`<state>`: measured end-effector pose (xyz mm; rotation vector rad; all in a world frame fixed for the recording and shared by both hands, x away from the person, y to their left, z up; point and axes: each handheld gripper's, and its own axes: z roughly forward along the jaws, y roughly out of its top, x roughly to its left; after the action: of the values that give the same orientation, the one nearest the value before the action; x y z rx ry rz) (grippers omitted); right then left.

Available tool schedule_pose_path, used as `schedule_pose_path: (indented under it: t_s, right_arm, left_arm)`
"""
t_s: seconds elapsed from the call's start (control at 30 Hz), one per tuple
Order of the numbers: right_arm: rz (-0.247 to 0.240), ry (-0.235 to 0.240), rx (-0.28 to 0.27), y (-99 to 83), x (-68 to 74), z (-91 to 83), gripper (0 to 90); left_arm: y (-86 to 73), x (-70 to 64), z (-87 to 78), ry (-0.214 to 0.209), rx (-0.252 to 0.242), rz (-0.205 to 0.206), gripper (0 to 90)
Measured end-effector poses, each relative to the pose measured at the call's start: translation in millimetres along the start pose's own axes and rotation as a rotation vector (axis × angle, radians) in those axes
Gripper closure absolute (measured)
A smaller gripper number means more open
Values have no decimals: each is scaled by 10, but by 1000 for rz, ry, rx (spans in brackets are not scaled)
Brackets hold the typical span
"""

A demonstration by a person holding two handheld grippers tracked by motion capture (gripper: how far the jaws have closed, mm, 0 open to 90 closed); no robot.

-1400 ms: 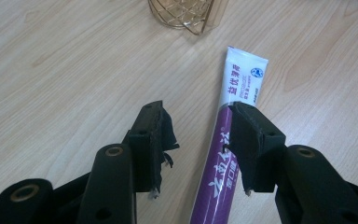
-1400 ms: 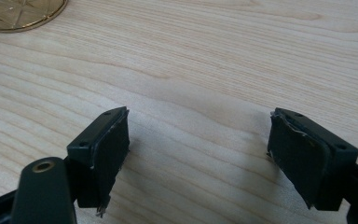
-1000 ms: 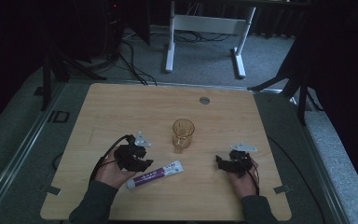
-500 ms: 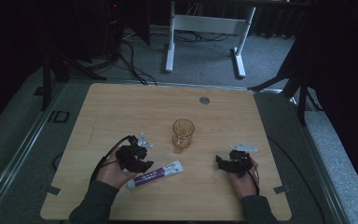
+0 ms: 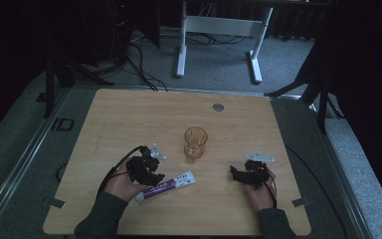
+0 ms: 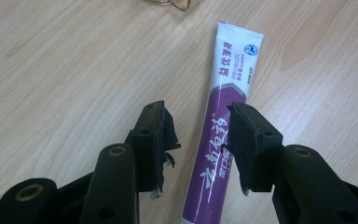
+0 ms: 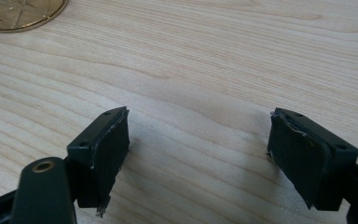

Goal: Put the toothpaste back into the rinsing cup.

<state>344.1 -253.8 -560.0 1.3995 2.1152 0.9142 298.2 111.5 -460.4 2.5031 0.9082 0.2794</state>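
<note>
A purple and white toothpaste tube point(image 5: 164, 185) lies flat on the wooden table point(image 5: 129, 114), near the front and left of centre. My left gripper point(image 5: 150, 175) is low over its purple end. In the left gripper view the tube point(image 6: 228, 74) runs between the open jaws of the left gripper point(image 6: 200, 116), close to the right pad point(image 6: 242, 140), with a gap at the left pad. An amber drinking glass point(image 5: 195, 142) stands upright mid-table, behind the tube. To the right of the glass, my right gripper point(image 5: 238, 174) is held low, its jaws point(image 7: 198, 121) wide open over bare wood.
A small grey disc point(image 5: 218, 106) is set into the table near its far edge. Beyond the table stand a white desk frame point(image 5: 219, 25), dark stands and floor cables. The glass's base point(image 7: 18, 14) shows at the top left of the right gripper view.
</note>
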Motion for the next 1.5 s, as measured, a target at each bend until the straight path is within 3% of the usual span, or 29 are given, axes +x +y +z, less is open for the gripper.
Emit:
schedule_pose_path:
  t_s: [1.03, 1.5]
  right_arm:
    - [0, 0, 0, 0, 0, 0, 205]
    - [0, 0, 0, 0, 0, 0, 205]
  left_arm:
    - [31, -73, 137, -4, 75, 41, 582]
    - [53, -98, 189, -16, 128, 33, 582]
